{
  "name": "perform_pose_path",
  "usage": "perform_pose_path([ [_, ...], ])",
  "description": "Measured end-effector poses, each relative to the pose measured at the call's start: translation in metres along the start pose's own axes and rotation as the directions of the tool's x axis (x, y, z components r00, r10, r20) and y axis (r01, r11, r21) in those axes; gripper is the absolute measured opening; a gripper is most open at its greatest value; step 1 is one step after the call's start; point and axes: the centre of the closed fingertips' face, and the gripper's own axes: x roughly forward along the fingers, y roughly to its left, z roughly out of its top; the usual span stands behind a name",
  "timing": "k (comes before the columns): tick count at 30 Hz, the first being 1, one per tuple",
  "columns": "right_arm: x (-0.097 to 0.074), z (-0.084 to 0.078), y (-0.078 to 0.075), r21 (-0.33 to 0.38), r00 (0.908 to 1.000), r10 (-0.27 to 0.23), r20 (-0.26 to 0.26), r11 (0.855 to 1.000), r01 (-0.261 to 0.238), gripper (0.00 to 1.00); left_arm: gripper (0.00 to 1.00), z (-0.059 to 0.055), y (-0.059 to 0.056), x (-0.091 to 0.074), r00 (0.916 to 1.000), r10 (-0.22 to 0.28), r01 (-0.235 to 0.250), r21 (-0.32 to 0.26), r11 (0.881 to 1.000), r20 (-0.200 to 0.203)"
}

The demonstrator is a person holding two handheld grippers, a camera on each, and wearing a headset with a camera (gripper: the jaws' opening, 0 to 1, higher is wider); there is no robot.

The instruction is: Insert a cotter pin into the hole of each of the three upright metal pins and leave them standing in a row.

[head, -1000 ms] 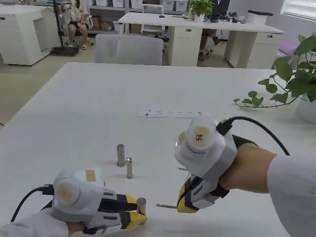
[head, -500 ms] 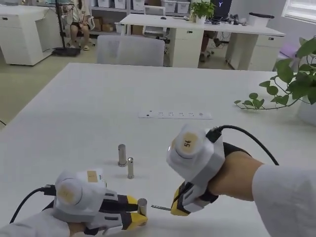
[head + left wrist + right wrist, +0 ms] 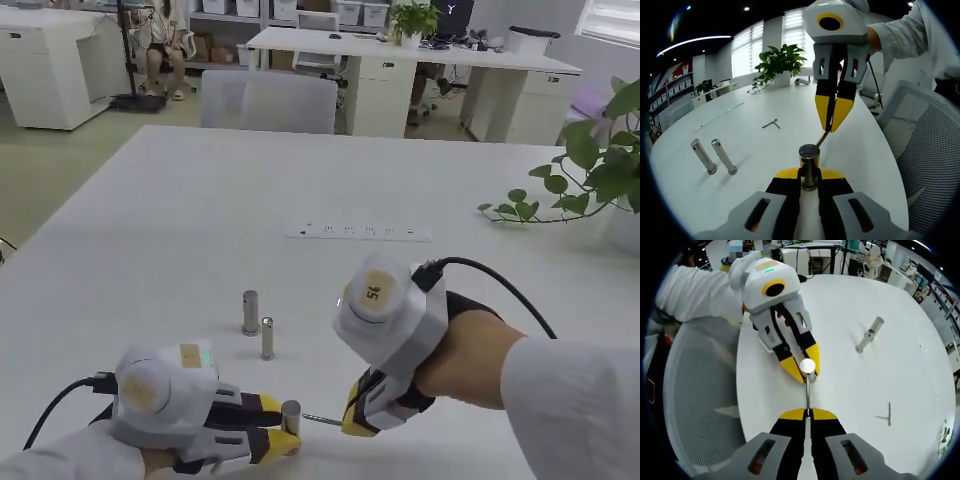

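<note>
Your right gripper (image 3: 352, 424) holds a cotter pin (image 3: 321, 419) to the metal pin (image 3: 291, 414).
Your left gripper (image 3: 278, 441) clamps that pin near the table's (image 3: 300, 180) edge.

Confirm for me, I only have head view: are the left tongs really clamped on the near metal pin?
Observer: Yes. Left gripper view shows the left tongs shut on the pin, low on its shaft, pin upright.
Operator: Cotter pin lined up?
Observer: Right gripper view: right tongs hold the cotter pin straight, tip at the pin just under its head. Entry, cannot tell.
Operator: Any spare?
Observer: One spare cotter pin lies flat on the table, apart from the tongs.
</note>
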Motion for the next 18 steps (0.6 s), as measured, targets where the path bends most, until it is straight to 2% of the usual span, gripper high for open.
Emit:
perform_pose_path([
  [18,0.004,0.0025,-0.0014,-0.007,0.9999,0.008,-0.006,1.0,-0.008,0.03,0.1,0.0002,-0.0005,-0.0001,1.0,0.0,0.0,-0.005,1.0,0.007],
])
